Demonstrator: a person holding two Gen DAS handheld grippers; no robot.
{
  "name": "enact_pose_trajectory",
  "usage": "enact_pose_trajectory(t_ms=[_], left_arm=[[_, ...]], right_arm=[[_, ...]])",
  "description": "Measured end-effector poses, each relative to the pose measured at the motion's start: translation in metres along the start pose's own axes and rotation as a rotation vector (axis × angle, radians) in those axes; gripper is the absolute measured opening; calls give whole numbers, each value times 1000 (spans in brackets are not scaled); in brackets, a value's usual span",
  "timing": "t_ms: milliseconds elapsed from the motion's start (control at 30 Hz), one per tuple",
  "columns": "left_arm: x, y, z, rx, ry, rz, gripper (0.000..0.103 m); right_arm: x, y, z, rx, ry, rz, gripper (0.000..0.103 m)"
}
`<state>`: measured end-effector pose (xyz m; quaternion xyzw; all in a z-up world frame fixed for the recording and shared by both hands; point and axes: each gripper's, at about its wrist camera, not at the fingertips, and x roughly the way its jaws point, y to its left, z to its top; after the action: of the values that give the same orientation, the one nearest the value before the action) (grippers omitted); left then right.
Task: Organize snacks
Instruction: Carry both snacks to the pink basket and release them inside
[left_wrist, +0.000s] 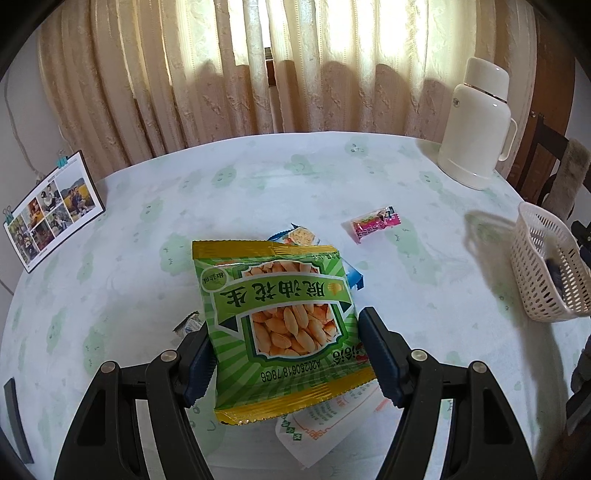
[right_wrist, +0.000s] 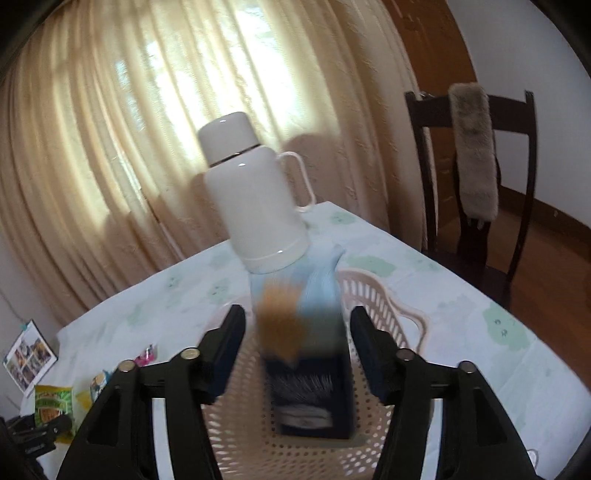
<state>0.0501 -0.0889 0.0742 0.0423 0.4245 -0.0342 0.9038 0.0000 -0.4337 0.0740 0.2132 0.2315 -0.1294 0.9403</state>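
- 2 tongs at work: my left gripper (left_wrist: 286, 354) is clamped on the green peanut bag (left_wrist: 280, 325), lifted above the table (left_wrist: 424, 295).
- My right gripper (right_wrist: 297, 347) is spread apart over the pink basket (right_wrist: 373, 295); a blurred blue packet (right_wrist: 306, 354) sits between its fingers, apparently dropping.
- Next I'd carry the peanuts level to the basket, releasing low.

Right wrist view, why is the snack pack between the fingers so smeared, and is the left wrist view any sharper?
Right wrist view: the blue snack pack is streaked by motion blur over the basket, while the thermos stays fairly crisp. Left wrist view: sharp, the print on the green peanut bag is legible. Both: backlit curtains glow, and fisheye bends the table edge.
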Motion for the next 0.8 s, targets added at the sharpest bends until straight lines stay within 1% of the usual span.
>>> enact_pose_trajectory(t_ms=[133, 233, 300, 367, 467, 500, 633, 700, 800], left_arm=[[0, -12, 5, 17, 9, -12, 69], [-7, -31, 11, 45, -9, -20, 69], [-12, -47, 17, 72, -24, -41, 69], [-16, -65, 23, 94, -29, -83, 69], [-20, -96, 32, 133, -38, -167, 69], [-21, -108, 35, 151, -47, -205, 69], [-20, -150, 42, 230, -83, -317, 69], [-15, -171, 46, 263, -78, -368, 69], [-10, -196, 50, 287, -56, -418, 69]], right_arm=[[-7, -6, -1, 17, -26, -3, 66], [-14, -9, -2, 28, -54, -12, 66], [-20, -12, -3, 36, -71, -19, 66], [-27, -15, -3, 51, -94, -30, 66], [-36, -21, -2, 77, -122, -45, 66], [-37, -23, -1, 86, -126, -47, 66], [-43, -34, 1, 133, -141, -63, 66], [-44, -40, 2, 157, -144, -71, 66], [-46, -43, 3, 173, -144, -69, 67]])
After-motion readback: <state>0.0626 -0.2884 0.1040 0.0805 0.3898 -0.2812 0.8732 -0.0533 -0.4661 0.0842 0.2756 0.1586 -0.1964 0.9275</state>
